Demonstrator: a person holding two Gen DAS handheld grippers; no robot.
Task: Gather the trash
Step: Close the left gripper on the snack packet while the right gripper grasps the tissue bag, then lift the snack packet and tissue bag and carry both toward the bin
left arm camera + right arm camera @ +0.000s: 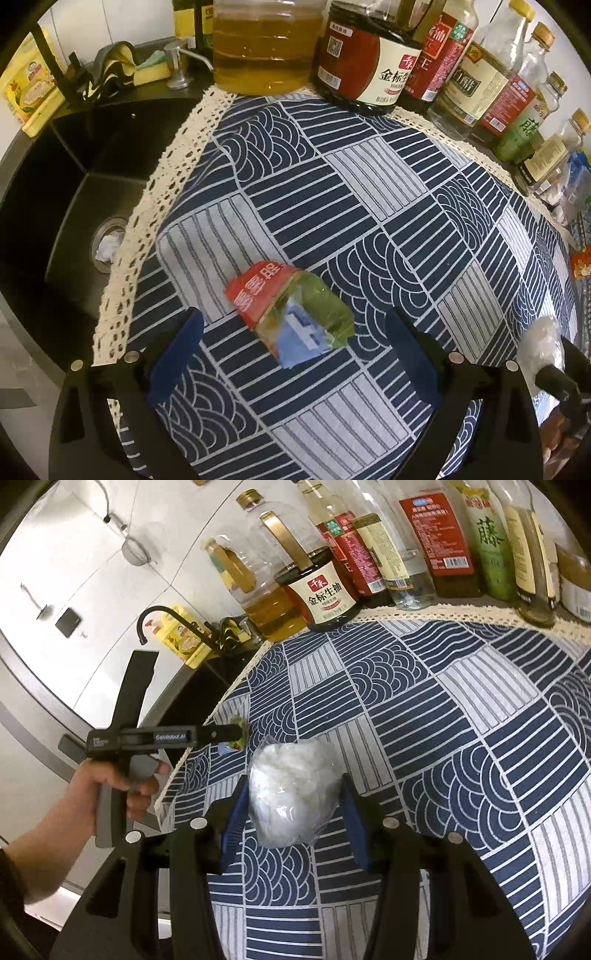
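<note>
A crumpled red, green and blue wrapper [291, 314] lies on the patterned blue cloth [369, 184]. My left gripper [293, 325] hangs over it, open, with one blue finger on each side and neither touching it. My right gripper [293, 805] is shut on a white crumpled plastic bag [291, 794], held just above the cloth [443, 720]. In the left wrist view that bag [539, 339] shows at the right edge. In the right wrist view a hand [122, 786] holds the left gripper [234, 733], which half hides the wrapper [238, 742].
A black sink [55, 184] lies left of the cloth, with a white wad [109, 245] at its drain. Several oil and sauce bottles [369, 55] line the back edge. An orange packet [581, 264] sits at the far right. A black faucet [155, 613] stands by the sink.
</note>
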